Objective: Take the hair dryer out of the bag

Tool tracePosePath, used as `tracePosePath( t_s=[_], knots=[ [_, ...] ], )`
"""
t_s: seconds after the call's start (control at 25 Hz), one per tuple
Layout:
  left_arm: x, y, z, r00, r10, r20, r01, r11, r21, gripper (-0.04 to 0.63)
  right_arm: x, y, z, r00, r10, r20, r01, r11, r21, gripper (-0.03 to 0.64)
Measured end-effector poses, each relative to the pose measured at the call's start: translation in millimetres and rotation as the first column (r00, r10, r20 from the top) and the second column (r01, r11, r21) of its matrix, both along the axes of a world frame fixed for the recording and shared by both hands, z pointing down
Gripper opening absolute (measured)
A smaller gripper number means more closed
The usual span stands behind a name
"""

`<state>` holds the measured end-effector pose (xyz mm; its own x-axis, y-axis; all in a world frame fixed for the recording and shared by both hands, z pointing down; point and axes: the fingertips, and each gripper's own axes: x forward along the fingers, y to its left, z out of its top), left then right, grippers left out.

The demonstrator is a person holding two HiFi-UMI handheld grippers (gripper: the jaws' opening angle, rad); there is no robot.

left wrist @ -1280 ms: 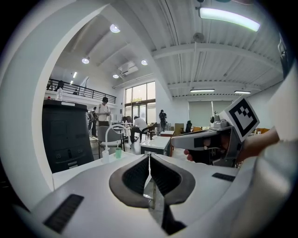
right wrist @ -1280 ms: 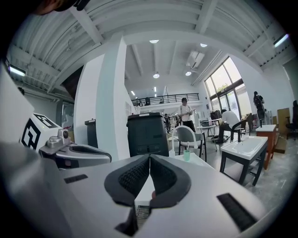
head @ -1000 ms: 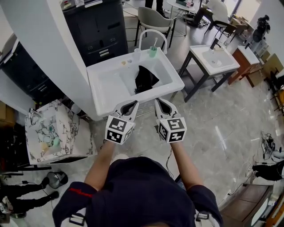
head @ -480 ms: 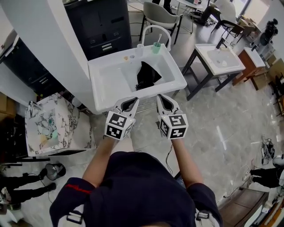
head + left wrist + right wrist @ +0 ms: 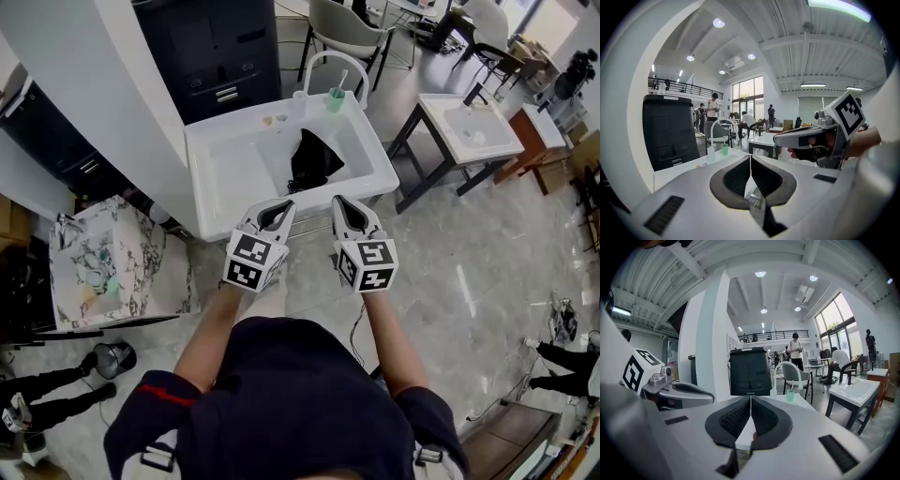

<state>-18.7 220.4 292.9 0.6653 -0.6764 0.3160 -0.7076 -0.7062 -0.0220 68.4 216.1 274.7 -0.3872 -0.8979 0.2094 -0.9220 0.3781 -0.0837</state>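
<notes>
A black bag lies in the basin of a white sink stand ahead of me; no hair dryer shows outside it. My left gripper and right gripper hang side by side in front of the sink's near edge, short of the bag. Both are shut, the jaws meeting tip to tip with nothing between them. In the left gripper view the left gripper points over the sink top, and the right gripper's body crosses at the right. The right gripper in its own view also faces the sink.
A curved white tap and a green cup stand at the sink's back edge. A dark cabinet rises behind. A marble-patterned box sits at the left, a second sink table at the right, chairs beyond.
Both grippers have moved forward a little toward the sink's near edge, still shut. The bag has not moved.
</notes>
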Motion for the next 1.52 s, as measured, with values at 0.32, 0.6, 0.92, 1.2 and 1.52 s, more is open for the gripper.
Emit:
tracePosePath(
  t_s=[0.32,0.6,0.92,1.2,1.52],
  knots=[
    [-2.8,-40.2,6.9,1.000,-0.014,0.004,0.014,1.000,-0.018,0.018,-2.2,-38.7,9.8,1.000,-0.013,0.000,0.013,1.000,-0.028,0.034],
    [-3.9,-75.2,14.0,1.000,-0.017,0.017,0.018,0.999,-0.041,0.018,-0.2,-74.5,15.9,1.000,-0.007,0.008,0.007,0.999,-0.049,0.034],
    [0.4,-117.6,12.3,1.000,0.001,0.005,-0.001,0.999,-0.048,0.018,0.7,-115.3,16.0,1.000,0.007,0.001,-0.007,0.998,-0.062,0.034],
    [-0.1,-156.1,11.0,1.000,0.018,-0.004,-0.018,0.998,-0.058,0.018,-0.3,-150.4,17.9,1.000,0.026,-0.006,-0.026,0.997,-0.077,0.035],
    [-1.0,-199.7,16.5,0.999,0.045,-0.019,-0.046,0.996,-0.082,0.018,-0.7,-189.3,24.4,0.998,0.053,-0.029,-0.055,0.993,-0.103,0.035]
  ],
)
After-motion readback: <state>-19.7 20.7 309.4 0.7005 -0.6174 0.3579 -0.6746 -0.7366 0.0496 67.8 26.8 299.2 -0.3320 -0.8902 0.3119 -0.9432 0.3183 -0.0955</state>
